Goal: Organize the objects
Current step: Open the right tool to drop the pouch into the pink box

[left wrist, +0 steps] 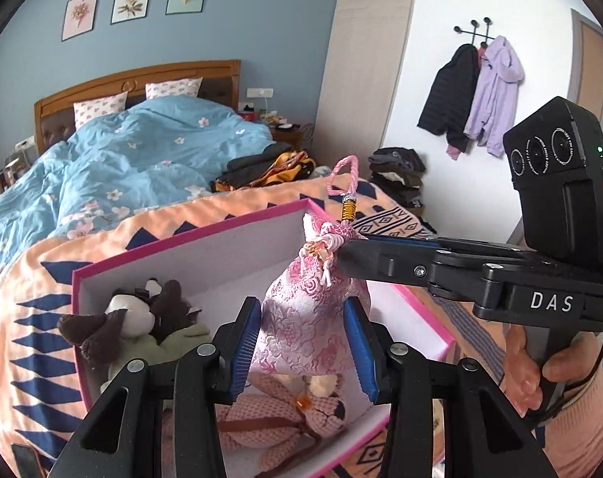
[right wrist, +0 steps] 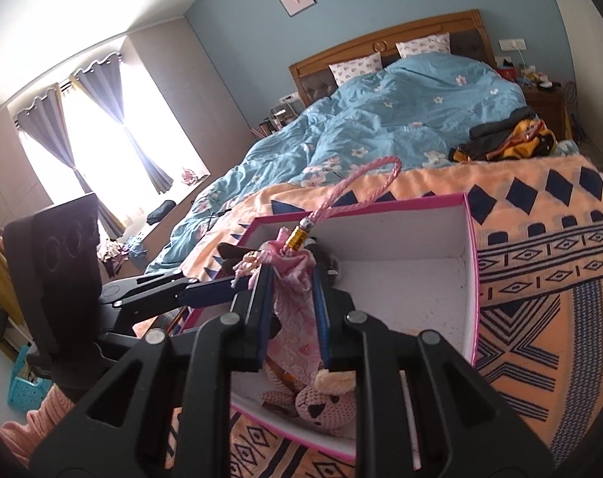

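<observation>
box (left wrist: 190,235) holds plush toys (left wrist: 134,318); pouch (left wrist: 305,318) above.

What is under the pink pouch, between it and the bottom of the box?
In the left wrist view, a pink knitted bear lies on the pink box floor right beneath the pink pouch, which both grippers hold.

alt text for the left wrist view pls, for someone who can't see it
A pink brocade pouch hangs over an open pink box on a bed, its body between the left tool blue pads, its neck pinched by the right tool. Two plush toys lie in the box.
</observation>
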Action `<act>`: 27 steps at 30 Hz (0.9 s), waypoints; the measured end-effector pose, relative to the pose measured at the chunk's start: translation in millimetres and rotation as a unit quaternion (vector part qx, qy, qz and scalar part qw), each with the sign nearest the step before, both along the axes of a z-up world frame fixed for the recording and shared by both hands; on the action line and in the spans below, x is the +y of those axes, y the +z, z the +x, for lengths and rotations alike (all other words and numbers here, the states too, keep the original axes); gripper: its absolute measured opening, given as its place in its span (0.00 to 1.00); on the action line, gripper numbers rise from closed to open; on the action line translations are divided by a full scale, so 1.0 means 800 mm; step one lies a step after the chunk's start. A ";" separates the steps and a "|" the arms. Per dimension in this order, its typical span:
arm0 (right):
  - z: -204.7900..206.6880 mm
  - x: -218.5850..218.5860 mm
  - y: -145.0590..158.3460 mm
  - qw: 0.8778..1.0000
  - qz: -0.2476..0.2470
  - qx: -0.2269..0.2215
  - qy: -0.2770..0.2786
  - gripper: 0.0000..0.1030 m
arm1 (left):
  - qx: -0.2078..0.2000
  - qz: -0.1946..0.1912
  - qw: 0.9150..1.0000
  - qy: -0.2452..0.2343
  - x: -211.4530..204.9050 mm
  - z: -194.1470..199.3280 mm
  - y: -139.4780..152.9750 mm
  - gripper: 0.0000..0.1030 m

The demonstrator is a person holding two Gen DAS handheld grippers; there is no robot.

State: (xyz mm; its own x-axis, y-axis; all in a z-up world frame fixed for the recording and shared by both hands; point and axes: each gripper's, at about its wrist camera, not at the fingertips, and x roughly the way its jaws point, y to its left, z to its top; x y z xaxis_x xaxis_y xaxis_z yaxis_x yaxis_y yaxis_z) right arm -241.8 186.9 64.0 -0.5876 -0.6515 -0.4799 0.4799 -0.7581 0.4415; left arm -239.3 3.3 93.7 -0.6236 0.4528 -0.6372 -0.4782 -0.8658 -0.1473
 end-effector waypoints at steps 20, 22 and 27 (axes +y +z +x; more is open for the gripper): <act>-0.027 0.024 -0.051 0.998 -0.009 -0.061 -0.035 0.15 | -0.032 0.015 0.999 0.010 0.003 -0.008 -0.029 0.52; -0.018 0.029 -0.051 0.998 -0.012 -0.057 -0.034 0.18 | -0.025 0.020 0.999 0.008 0.001 0.003 -0.028 0.57; 0.009 0.035 -0.041 0.999 -0.009 -0.036 -0.031 0.33 | -0.004 0.037 0.999 0.000 -0.004 0.033 -0.022 0.65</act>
